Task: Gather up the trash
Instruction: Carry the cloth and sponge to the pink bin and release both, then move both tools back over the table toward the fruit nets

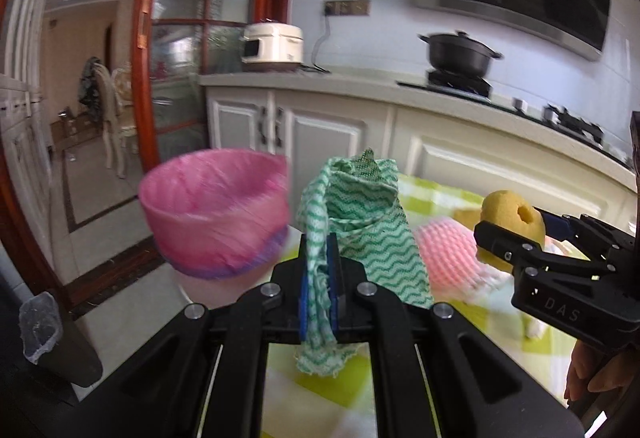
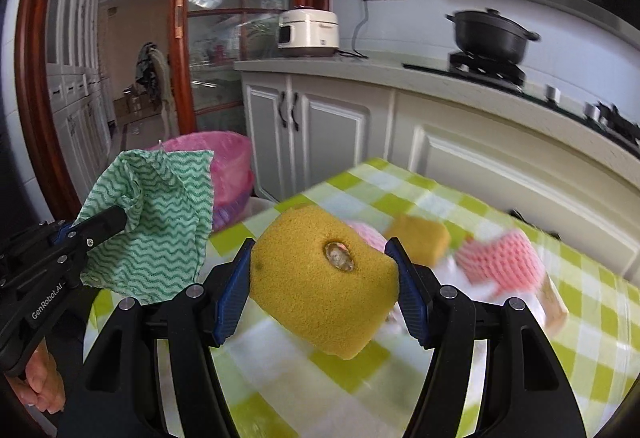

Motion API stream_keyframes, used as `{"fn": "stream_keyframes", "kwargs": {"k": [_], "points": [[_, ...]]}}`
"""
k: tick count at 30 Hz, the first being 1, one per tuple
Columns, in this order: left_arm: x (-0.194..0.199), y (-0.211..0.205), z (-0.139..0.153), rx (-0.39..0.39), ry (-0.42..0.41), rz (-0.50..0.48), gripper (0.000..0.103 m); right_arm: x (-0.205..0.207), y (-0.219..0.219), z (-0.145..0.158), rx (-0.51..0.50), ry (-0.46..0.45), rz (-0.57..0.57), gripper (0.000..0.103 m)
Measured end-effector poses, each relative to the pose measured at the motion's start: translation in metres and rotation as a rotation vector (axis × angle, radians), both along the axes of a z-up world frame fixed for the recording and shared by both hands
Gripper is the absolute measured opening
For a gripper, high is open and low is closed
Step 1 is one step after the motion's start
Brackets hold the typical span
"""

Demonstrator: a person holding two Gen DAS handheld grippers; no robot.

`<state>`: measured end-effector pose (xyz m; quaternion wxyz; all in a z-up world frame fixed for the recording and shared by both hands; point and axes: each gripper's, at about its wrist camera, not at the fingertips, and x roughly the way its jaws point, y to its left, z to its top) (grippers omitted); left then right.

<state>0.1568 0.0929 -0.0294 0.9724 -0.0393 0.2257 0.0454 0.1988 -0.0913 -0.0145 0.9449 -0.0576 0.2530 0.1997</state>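
walls: white | cabinets (image 1: 328, 134): cream | door frame (image 2: 178, 38): red wood | floor (image 1: 100, 198): tiled

The pink-lined bin (image 1: 216, 210) is smeared by motion, its base hidden behind the left gripper (image 1: 320, 278). In the right wrist view the green cloth (image 2: 160, 222) covers most of it. On the desk (image 2: 592, 318), the pink foam nets (image 2: 500, 258) and a second yellow sponge (image 2: 420, 238) are blurred, partly hidden behind the held sponge (image 2: 320, 278).

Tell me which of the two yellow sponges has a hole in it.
The sponge with the hole is the one gripped in the right tool. The other sponge lies on the checked tablecloth, with no visible hole.
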Motion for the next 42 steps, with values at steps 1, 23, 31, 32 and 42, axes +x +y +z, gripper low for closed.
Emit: {"fn": "stream_keyframes", "kwargs": {"k": [1, 23, 31, 32, 42], "points": [[0.002, 0.006, 0.002, 0.001, -0.005, 0.014, 0.007, 0.007, 0.009, 0.003, 0.003, -0.007, 0.017, 0.062], [0.137, 0.189, 0.034, -0.022, -0.038, 0.278, 0.008, 0.163, 0.186, 0.012, 0.076, 0.053, 0.291, 0.062], [0.179, 0.216, -0.003, -0.066, 0.026, 0.276, 0.014, 0.203, 0.214, -0.014, 0.104, 0.119, 0.299, 0.067], [0.183, 0.217, -0.008, -0.071, 0.033, 0.266, 0.015, 0.207, 0.214, -0.017, 0.112, 0.132, 0.303, 0.071], [0.162, 0.223, -0.022, -0.091, 0.044, 0.298, 0.036, 0.196, 0.183, -0.015, 0.155, 0.141, 0.287, 0.071]]}}
